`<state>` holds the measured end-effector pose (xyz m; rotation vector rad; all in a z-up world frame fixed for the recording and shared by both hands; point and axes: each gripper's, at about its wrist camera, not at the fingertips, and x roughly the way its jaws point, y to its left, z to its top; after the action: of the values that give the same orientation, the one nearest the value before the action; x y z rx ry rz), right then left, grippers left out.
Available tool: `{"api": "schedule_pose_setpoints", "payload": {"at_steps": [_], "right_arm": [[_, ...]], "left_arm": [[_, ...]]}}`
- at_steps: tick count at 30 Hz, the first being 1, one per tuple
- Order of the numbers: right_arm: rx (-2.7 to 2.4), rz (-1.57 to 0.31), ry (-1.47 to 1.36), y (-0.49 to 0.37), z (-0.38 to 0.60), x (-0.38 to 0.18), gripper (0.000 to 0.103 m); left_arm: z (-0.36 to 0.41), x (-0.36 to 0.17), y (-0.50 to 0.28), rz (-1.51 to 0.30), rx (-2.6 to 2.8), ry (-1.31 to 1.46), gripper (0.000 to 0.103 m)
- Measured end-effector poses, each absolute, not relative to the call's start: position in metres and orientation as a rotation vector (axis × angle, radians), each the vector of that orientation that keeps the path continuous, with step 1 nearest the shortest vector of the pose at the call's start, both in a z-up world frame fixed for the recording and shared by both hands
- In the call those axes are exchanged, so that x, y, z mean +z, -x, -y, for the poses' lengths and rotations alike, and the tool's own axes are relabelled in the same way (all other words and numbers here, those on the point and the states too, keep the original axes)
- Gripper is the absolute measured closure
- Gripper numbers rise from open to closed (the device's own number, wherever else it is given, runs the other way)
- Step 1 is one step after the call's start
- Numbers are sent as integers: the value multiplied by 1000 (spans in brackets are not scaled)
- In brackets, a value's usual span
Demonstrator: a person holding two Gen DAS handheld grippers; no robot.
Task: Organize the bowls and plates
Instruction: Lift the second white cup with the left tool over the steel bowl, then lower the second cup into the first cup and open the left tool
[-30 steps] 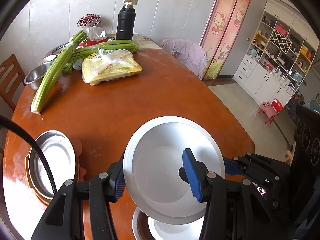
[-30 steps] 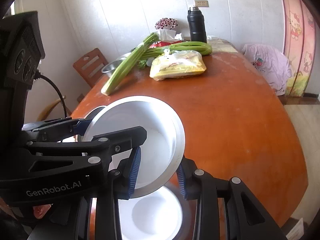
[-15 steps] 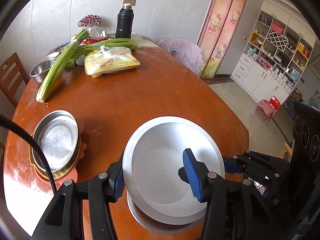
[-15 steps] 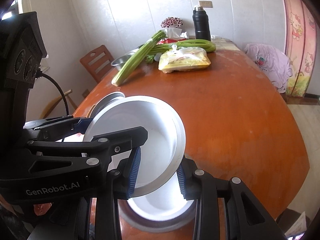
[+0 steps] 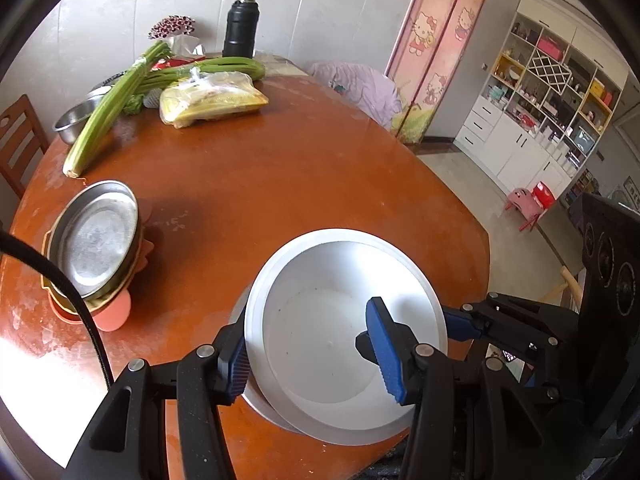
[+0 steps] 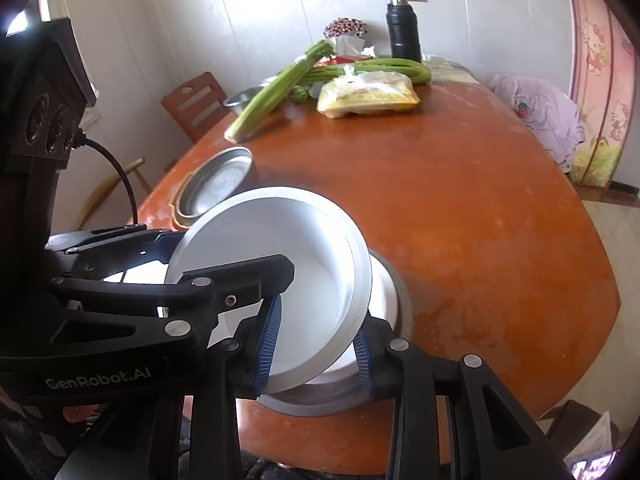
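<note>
Wood, orange-brown table (image 5: 320, 184): oval, glossy top, worn pale in patches.
White plate (image 5: 344, 332): round, deep, smooth, broad flat rim; tilted just over a second white plate (image 6: 384, 300) lying in a grey metal dish (image 6: 404, 312) at the table's near edge.
Metal stack (image 5: 94, 240): dull steel pan, scuffed base, nested on gold and salmon-pink trays, well left of the plate.
Left gripper (image 5: 316, 352): black frame, ribbed blue pads, clamped across the plate's left rim.
Right gripper (image 6: 316, 340): same build, blue pads pinching the right rim.
Celery (image 5: 108, 108): long ribbed green stalks, far side.
Flask (image 5: 241, 26): black cylinder, upright.
</note>
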<state>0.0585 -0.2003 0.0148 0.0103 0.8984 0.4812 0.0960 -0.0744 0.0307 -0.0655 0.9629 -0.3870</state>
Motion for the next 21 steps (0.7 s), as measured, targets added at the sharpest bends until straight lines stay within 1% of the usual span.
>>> {"api": "schedule_pose_setpoints", "payload": {"at_steps": [9,18,21], "right_arm": [[439,-928,48,-66,199,-4,66],[375,-879,130,-68,198,-6,65],[368,-877,130,-70,202,-5,62]], "left_arm": [[87,12,-103,-994,-359,15,50],[80,3,-108,-1005,-336,8,50],[76,3,-108,-999,-335,19,50]]}}
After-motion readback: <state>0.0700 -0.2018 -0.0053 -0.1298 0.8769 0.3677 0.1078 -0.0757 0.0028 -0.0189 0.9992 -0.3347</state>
